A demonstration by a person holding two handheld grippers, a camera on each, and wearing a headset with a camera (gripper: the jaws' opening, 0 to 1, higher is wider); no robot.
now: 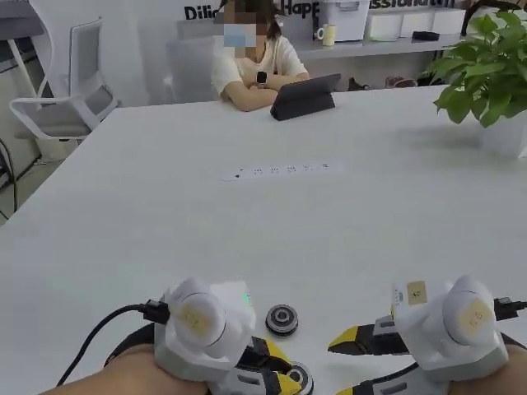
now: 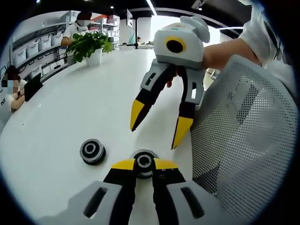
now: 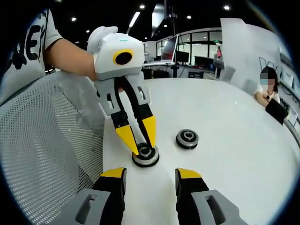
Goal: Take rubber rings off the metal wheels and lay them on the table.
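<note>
Low in the left gripper view, the left gripper has its yellow-tipped jaws drawn in on either side of a small metal wheel, pinching it where it sits on the white table. The right gripper view shows the same hold from the other side, just below the middle of the frame: the two tips sit close together, pressed onto the top of that wheel. A second wheel lies flat a little to the left in the left gripper view, apart from both tools, with its dark rubber ring around the rim; the pinched wheel looks dark-rimmed too. The right gripper hangs with its jaws spread wide and nothing between them, its tips pointing at the held wheel from near by but not touching it. In the head view both tools sit along the bottom edge with the free wheel between them. At the top of that frame a person sits behind a tablet, and a leafy plant stands at the upper right.
</note>
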